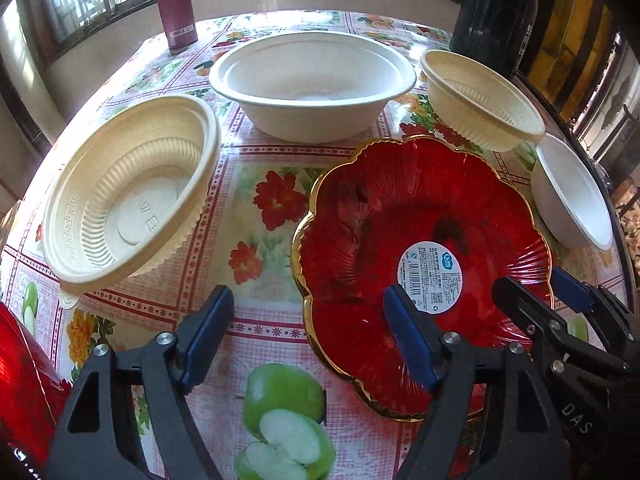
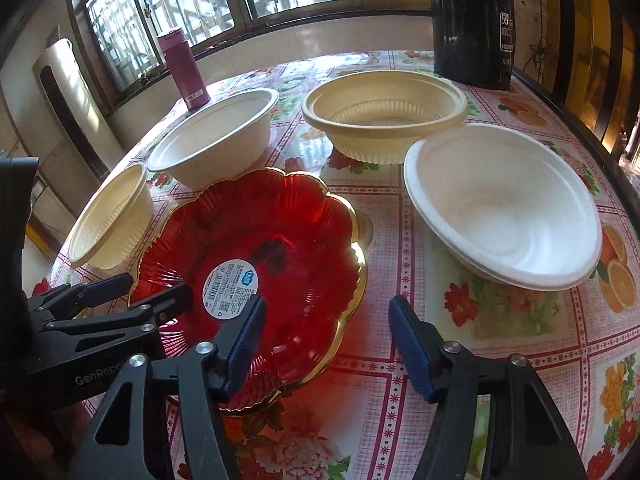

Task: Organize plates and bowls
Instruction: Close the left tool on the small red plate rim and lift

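Note:
A red scalloped plate with a gold rim lies on the floral tablecloth and carries a round white label. My left gripper is open, its right finger over the plate's near left edge. My right gripper is open, its left finger over the plate's near right part. Each gripper shows in the other's view, the right gripper and the left gripper, both open over the plate. Two cream ribbed bowls and two white bowls stand around the plate.
A maroon bottle stands at the table's far left and a black cylindrical container at the far right. Part of another red plate shows at the left edge. The table edge runs along the right.

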The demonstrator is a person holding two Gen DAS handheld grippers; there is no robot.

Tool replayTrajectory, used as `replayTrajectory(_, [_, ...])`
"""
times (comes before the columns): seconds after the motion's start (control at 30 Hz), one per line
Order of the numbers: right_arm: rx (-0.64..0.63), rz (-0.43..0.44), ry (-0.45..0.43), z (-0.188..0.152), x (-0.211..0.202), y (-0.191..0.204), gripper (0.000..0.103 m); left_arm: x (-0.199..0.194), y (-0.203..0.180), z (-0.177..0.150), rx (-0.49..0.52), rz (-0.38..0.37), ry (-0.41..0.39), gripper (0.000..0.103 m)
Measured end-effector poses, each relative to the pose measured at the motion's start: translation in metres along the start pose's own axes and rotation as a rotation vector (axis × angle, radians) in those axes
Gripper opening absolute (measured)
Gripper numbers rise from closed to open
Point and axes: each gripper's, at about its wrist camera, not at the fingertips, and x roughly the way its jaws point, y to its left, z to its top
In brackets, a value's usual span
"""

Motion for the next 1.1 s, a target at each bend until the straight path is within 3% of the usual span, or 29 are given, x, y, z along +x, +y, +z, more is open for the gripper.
replayTrajectory(0.03, [-0.005, -0.008, -0.012, 0.000, -0.001, 0.001, 0.055, 0.000, 0.000, 0.000, 0.000, -0.007, -0.001, 0.075])
replayTrajectory(0.1, [0.006, 0.012, -0.011, 0.000, 0.001, 0.000, 0.031, -0.001, -0.001, -0.001, -0.003, -0.024, -0.002, 0.069])
replayTrajectory(0.2, [0.020, 0.017, -0.017, 0.001, 0.001, -0.002, 0.021, -0.003, -0.005, -0.001, 0.012, -0.040, -0.015, 0.054])
replayTrajectory(0.3, [0.050, 0.041, -0.023, 0.001, 0.001, -0.007, 0.018, -0.004, -0.007, 0.001, 0.023, -0.073, -0.021, 0.036])
replayTrajectory(0.4, [0.070, 0.059, -0.024, 0.002, 0.001, -0.010, 0.017, -0.002, -0.005, 0.004, 0.015, -0.082, -0.024, 0.035])
replayTrajectory(0.53, [0.078, 0.063, -0.028, 0.001, 0.000, -0.010, 0.016, -0.001, 0.004, 0.005, -0.007, -0.101, -0.032, 0.024])
replayTrajectory(1.1, [0.113, 0.123, 0.000, -0.020, -0.016, -0.011, 0.013, -0.018, 0.017, -0.027, 0.004, -0.163, -0.038, 0.020])
